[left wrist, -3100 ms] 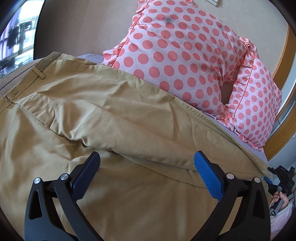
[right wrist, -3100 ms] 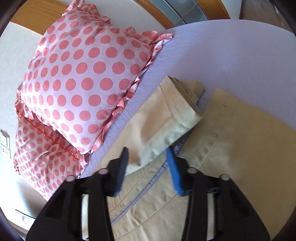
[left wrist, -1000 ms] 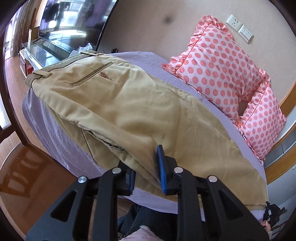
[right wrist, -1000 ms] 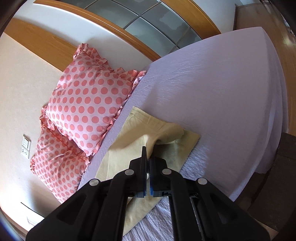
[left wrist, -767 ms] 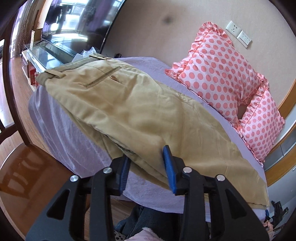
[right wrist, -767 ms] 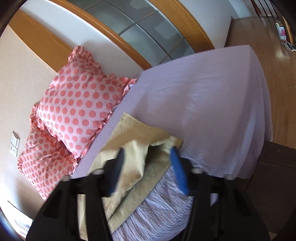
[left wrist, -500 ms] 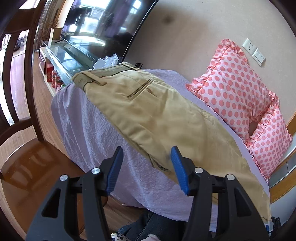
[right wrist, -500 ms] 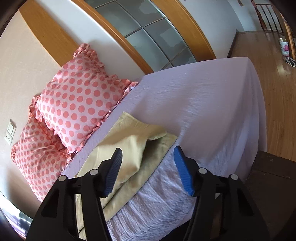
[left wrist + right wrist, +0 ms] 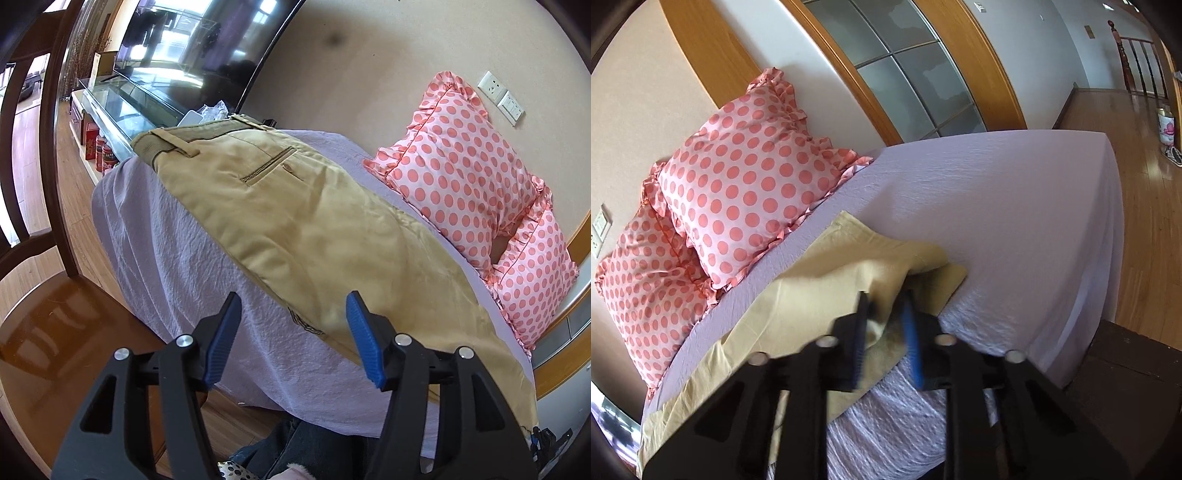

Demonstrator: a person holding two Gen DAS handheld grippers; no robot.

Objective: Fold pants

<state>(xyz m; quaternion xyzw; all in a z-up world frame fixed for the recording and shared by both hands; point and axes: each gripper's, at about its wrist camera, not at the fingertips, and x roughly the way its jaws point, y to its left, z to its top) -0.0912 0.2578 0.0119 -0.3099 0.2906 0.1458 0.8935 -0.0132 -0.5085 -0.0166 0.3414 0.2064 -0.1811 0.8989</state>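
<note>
Tan pants (image 9: 295, 221) lie lengthwise on the lilac bed sheet (image 9: 166, 258), folded leg over leg, with the waistband and back pocket at the far left. My left gripper (image 9: 293, 336) is open and empty, just off the near edge of the pants at the crotch. In the right wrist view the leg cuffs (image 9: 886, 266) lie at the bed's near edge. My right gripper (image 9: 886, 332) is blurred and narrowed around the upper cuff's cloth; a small gap shows between the pads.
Two pink polka-dot pillows (image 9: 461, 177) lean on the wall behind the pants, also in the right wrist view (image 9: 738, 199). A TV and glass stand (image 9: 155, 92) are beyond the waistband. A dark chair (image 9: 44, 155) is at left. Wood floor (image 9: 1145, 221) surrounds the bed.
My left gripper let go of the pants, opened and drew back. My right gripper opened, pulled back, then moved in again and is closing on the leg cuff.
</note>
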